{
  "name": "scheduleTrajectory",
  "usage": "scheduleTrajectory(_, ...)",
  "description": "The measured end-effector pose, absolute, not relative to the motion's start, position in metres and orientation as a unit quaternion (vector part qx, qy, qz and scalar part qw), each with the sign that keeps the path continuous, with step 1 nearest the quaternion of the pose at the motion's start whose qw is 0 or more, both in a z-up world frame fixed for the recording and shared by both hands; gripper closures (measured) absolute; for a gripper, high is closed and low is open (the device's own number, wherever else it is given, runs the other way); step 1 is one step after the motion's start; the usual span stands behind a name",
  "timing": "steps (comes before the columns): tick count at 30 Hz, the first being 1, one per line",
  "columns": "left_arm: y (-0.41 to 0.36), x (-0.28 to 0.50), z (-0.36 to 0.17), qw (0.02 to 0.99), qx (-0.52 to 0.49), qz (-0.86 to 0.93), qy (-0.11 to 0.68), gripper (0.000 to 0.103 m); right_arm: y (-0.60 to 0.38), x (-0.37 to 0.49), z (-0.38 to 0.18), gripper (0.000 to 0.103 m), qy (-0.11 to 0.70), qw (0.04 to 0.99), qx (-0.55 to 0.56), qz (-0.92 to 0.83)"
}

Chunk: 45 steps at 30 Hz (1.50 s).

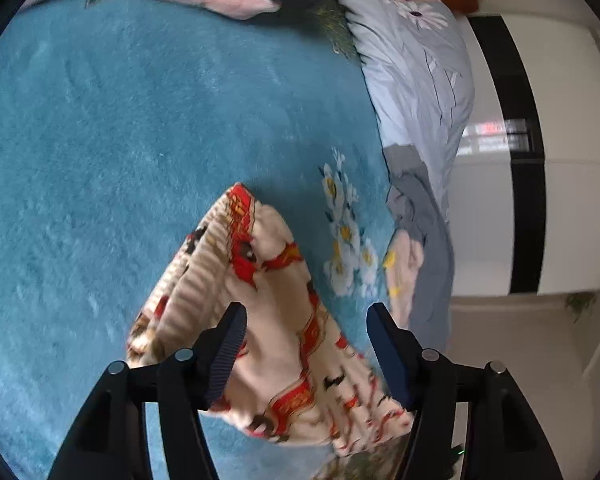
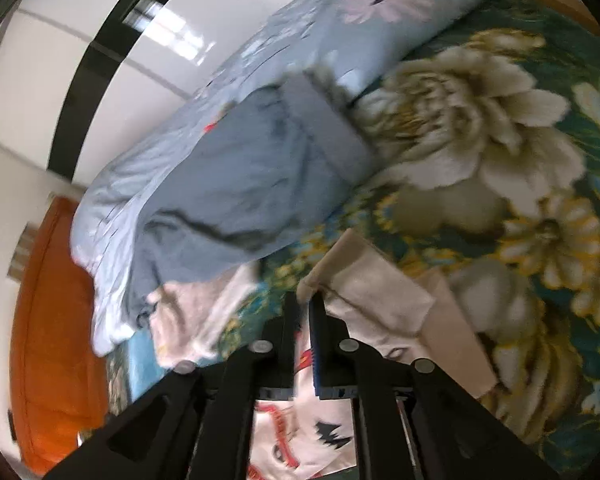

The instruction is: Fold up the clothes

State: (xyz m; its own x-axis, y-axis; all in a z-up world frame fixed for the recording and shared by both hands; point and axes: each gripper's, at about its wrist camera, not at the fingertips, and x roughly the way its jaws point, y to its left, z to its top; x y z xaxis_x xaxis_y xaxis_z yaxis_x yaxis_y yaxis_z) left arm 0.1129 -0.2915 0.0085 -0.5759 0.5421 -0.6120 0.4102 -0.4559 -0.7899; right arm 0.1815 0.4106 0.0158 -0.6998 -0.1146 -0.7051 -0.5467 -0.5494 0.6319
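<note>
While the left gripper [image 1: 306,312] stands with jaws apart over the garment [image 1: 268,320], pressing nothing, the right gripper [image 2: 305,300] has its jaws nearly together, cream cloth [image 2: 364,300] at the tips; whether they pinch it is unclear. Garment lies on a teal blanket [image 1: 140,140]; grey bedding [image 1: 416,92] at two o'clock.

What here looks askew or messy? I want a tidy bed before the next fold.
The cream and red patterned garment lies skewed and bunched on the teal blanket, not flat. The crumpled grey-blue quilt is heaped along the bed's edge. Nothing looks spilled or torn.
</note>
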Motion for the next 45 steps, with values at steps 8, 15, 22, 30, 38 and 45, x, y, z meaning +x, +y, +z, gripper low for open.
scheduleTrajectory(8, -0.263, 0.136, 0.02, 0.017, -0.481, 0.794, -0.371, 0.036, 0.424, 0.219, 0.003, 0.069, 0.435, 0.163, -0.36, 0.809)
scheduleTrajectory(15, -0.252, 0.147, 0.007, 0.012, -0.505, 0.793, -0.34, 0.036, 0.435, 0.217, -0.043, 0.069, 0.495, 0.172, -0.364, 0.77)
scheduleTrajectory(22, -0.255, 0.156, 0.003, 0.012, -0.504, 0.785, -0.36, 0.036, 0.438, 0.212, -0.053, 0.098, 0.528, 0.18, -0.346, 0.754)
scheduleTrajectory(30, -0.25, 0.157, 0.003, 0.011, -0.509, 0.785, -0.353, 0.036, 0.431, 0.242, -0.024, 0.099, 0.525, 0.147, -0.297, 0.784)
scheduleTrajectory(38, -0.251, 0.157, 0.001, 0.011, -0.509, 0.782, -0.36, 0.036, 0.428, 0.283, -0.045, 0.099, 0.524, 0.161, -0.324, 0.772)
scheduleTrajectory(45, -0.258, 0.168, 0.004, 0.014, -0.502, 0.779, -0.375, 0.036, 0.428, 0.305, -0.055, 0.08, 0.543, 0.152, -0.313, 0.764)
